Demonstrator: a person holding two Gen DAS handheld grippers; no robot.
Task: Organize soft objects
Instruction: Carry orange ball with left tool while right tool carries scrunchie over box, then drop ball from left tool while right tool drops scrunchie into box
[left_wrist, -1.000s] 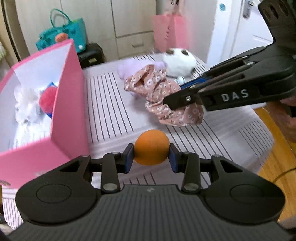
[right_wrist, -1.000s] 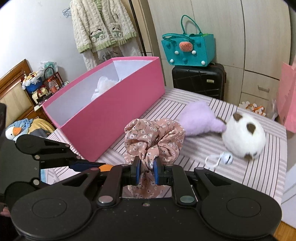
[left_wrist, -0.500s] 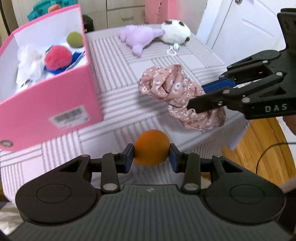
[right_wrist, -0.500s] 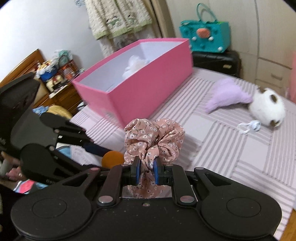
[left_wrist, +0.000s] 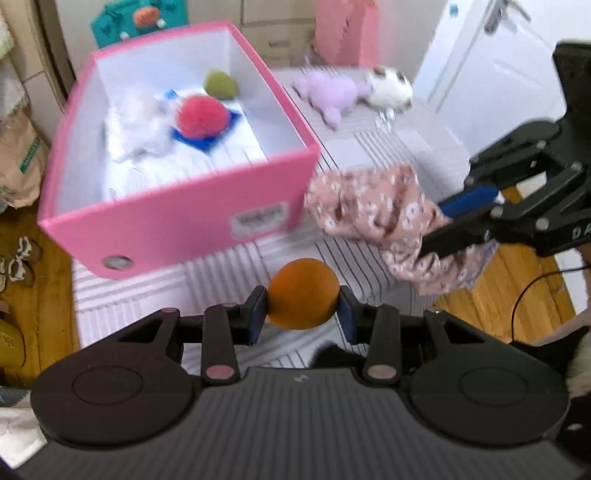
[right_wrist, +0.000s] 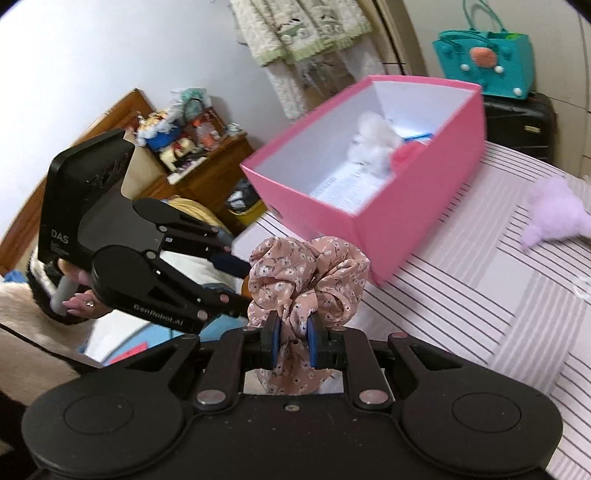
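Your left gripper (left_wrist: 302, 309) squeezes the orange ball (left_wrist: 303, 293), your right gripper (right_wrist: 292, 339) pinches the flowery scrunchie (right_wrist: 306, 273) near the pink box (left_wrist: 173, 225).

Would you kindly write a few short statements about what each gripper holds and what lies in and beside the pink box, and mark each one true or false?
1. The left gripper is shut on the orange ball. True.
2. The right gripper has its jaws open and empty. False: it is shut on the floral scrunchie.
3. The pink box already holds a red pom-pom and an olive-green ball. True.
4. The purple plush lies inside the box. False: it lies outside, on the striped cover, beside the white plush.
5. The scrunchie has been put in the box. False: it hangs in the jaws, outside the box.
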